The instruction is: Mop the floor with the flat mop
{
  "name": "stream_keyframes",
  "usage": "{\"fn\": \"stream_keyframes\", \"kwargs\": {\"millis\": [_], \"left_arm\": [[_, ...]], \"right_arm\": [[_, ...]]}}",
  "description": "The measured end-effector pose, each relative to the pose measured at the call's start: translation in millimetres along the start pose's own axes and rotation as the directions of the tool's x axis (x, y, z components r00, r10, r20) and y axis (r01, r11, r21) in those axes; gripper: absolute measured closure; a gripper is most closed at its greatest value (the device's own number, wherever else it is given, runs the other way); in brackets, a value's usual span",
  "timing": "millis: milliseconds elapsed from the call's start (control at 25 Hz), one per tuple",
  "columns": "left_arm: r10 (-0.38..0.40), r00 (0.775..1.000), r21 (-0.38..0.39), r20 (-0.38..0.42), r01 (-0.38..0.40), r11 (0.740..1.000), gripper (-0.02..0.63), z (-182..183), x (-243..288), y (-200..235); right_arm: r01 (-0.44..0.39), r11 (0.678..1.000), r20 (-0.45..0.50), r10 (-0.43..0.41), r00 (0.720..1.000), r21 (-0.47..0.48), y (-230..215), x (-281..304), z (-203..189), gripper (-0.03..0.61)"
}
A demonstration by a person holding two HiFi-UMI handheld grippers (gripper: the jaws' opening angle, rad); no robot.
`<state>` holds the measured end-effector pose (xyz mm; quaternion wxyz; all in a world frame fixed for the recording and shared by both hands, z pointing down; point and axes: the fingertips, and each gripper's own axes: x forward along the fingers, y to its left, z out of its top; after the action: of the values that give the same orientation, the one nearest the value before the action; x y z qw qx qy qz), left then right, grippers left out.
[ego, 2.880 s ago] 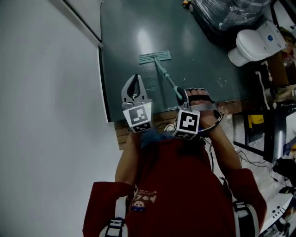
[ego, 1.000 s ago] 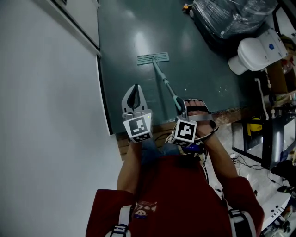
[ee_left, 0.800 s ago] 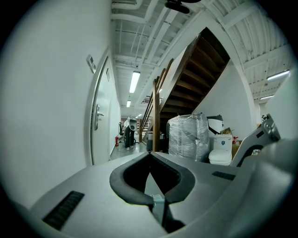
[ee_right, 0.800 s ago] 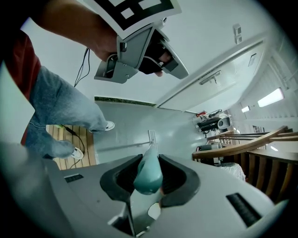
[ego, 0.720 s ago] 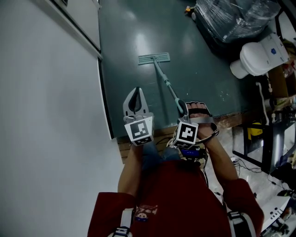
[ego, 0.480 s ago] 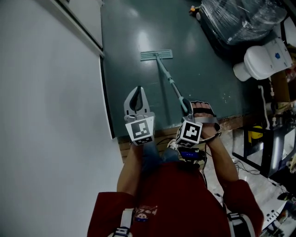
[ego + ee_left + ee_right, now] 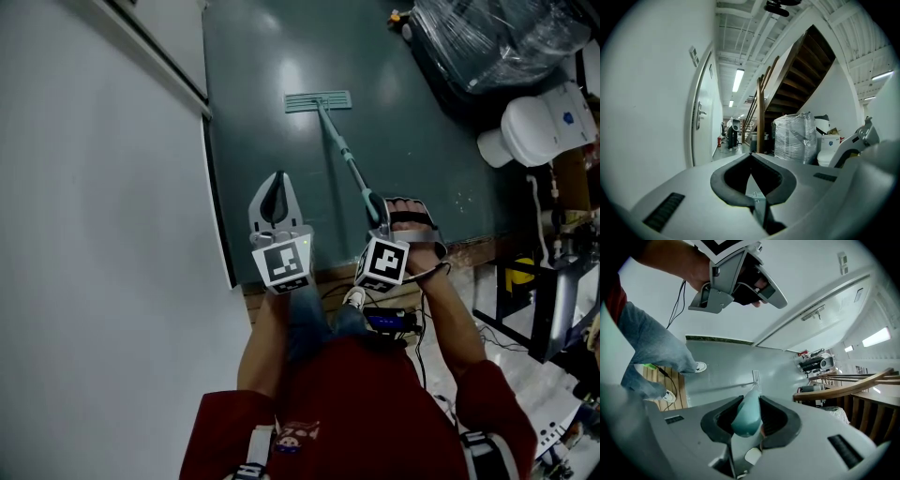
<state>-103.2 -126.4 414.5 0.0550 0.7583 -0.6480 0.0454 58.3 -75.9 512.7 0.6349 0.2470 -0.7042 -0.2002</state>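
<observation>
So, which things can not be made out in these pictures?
- Underside of the teal flat mop head: head view, it faces the dark green floor; too small in the right gripper view.
- Load under the clear plastic wrap: head view, the film blurs it, the top edge cuts it.
- White toilet: head view, the right edge cuts it.

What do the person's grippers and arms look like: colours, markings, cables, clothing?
Left gripper and right gripper are light grey with dark padded jaws, each carrying a white cube with black square markers. Dark straps cross the right hand; a black cable hangs from the left gripper. The person's top is red.
</observation>
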Motion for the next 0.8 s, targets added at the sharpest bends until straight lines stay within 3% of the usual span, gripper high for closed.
{"fn": "stream_keyframes", "kwargs": {"millis": [160,800], "left_arm": [[0.006,1.000,0.025,-0.008,-0.005,1.000,0.598,-2.6,15.9,17.2],[0.000,1.000,-0.006,0.008,0.000,1.000,0.598,-36.0,89.4,82.8]], "right_arm": [[-0.011,1.000,-0.015,0.011,1.000,0.003,-8.1,19.6,10.0,0.462],[0.004,1.000,-0.059,-0.004,0.998,-0.006,-58.0,116.5,50.0,0.462]]}}
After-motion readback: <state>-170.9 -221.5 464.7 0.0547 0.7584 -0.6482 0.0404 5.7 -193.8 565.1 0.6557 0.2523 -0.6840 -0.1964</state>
